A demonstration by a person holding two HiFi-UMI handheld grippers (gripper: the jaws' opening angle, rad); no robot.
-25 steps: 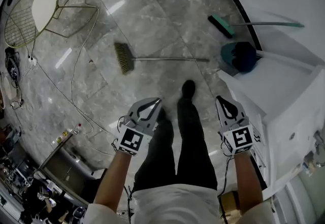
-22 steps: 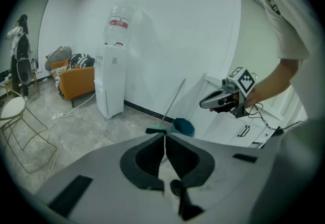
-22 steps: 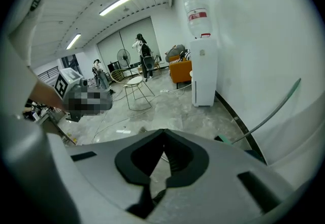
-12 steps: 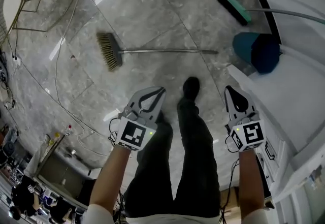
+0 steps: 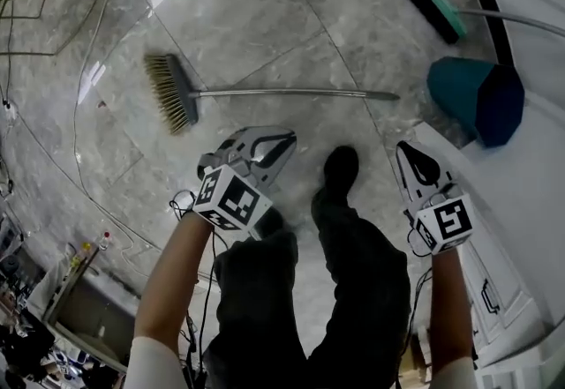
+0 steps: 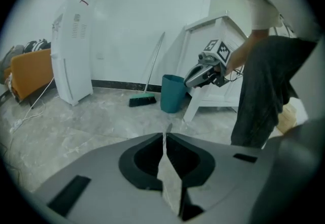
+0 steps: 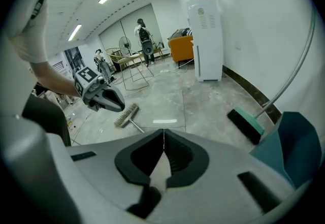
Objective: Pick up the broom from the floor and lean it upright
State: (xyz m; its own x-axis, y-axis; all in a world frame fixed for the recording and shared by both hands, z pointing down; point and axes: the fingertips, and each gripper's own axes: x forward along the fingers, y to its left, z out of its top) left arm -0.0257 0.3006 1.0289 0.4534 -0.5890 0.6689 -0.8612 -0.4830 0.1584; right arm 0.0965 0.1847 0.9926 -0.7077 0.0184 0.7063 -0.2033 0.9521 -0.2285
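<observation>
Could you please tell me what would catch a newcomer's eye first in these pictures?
The broom with pale bristles lies flat on the grey marble floor, just ahead of the person's shoe. The left gripper and right gripper, both shut and empty, hang either side of the legs. At the right, a teal bin stands near a green brush.

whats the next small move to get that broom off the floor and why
Probably open the left gripper and lower it onto the handle of the broom. The broom lies flat on the floor, untouched; the left and the right gripper are shut and empty, and the left is nearest the handle.
</observation>
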